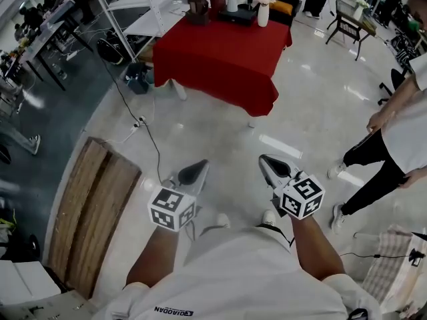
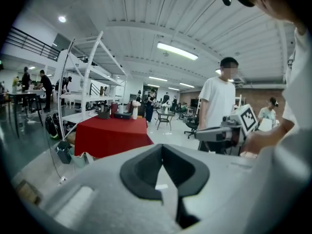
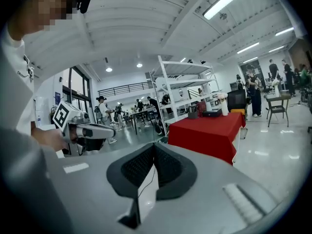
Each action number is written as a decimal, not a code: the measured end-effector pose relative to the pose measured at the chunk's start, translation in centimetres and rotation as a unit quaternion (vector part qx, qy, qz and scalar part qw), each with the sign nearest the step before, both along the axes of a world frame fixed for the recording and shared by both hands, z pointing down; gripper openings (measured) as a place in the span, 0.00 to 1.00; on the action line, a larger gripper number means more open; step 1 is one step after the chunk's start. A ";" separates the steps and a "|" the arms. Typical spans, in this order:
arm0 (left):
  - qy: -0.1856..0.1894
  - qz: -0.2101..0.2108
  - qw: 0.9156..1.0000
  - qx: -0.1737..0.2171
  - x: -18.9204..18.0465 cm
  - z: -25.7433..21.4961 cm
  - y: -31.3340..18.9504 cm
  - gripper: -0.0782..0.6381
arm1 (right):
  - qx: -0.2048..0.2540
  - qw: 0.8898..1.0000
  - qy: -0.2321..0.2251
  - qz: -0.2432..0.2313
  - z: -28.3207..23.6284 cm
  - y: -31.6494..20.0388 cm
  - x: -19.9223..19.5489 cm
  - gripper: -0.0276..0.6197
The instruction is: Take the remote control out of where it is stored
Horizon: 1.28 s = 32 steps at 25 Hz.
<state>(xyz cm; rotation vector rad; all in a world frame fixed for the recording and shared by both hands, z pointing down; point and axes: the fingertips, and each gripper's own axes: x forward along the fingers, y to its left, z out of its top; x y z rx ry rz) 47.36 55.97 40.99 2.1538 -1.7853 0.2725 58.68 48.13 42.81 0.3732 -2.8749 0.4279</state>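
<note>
A table with a red cloth (image 1: 220,52) stands ahead across the glossy floor; it also shows in the left gripper view (image 2: 109,135) and the right gripper view (image 3: 209,130). On it sit a flat black box (image 1: 237,15), a brown holder (image 1: 197,9) and a white vase with flowers (image 1: 263,12). No remote control can be made out. My left gripper (image 1: 198,169) (image 2: 162,150) and right gripper (image 1: 267,160) (image 3: 154,147) are held side by side at waist height, well short of the table. Both are shut with nothing between the pads.
A person in a white shirt and black trousers (image 1: 400,132) stands at the right. A white shelving rack (image 1: 147,5) is behind the table's left side. A cable (image 1: 143,129) runs over the floor and a wooden board (image 1: 93,212) lies at the left. A chair (image 1: 350,22) stands far right.
</note>
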 end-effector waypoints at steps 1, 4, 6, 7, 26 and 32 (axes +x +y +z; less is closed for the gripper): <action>0.000 -0.001 1.000 0.000 -0.5 0.1 0.3 0.11 | -0.001 1.000 0.002 0.004 0.2 0.2 -0.3 0.05; 0.001 -0.001 1.000 -0.002 -2.3 0.4 1.5 0.11 | -0.002 1.000 0.004 0.012 0.5 1.1 -1.5 0.05; 0.000 -0.002 1.000 -0.002 -3.4 0.6 2.1 0.11 | -0.001 1.000 0.003 0.014 0.5 1.7 -2.4 0.05; 0.000 -0.002 1.000 -0.003 -3.8 0.7 2.4 0.11 | -0.001 1.000 0.003 0.014 0.5 2.0 -2.8 0.05; 0.007 -0.025 1.000 -0.004 -8.6 1.4 1.8 0.11 | -0.007 1.000 0.013 0.004 1.0 -0.2 -7.7 0.05; -0.002 -0.040 0.999 -0.001 -11.1 1.3 -0.8 0.11 | -0.010 1.000 0.005 -0.011 1.3 -2.9 -10.6 0.05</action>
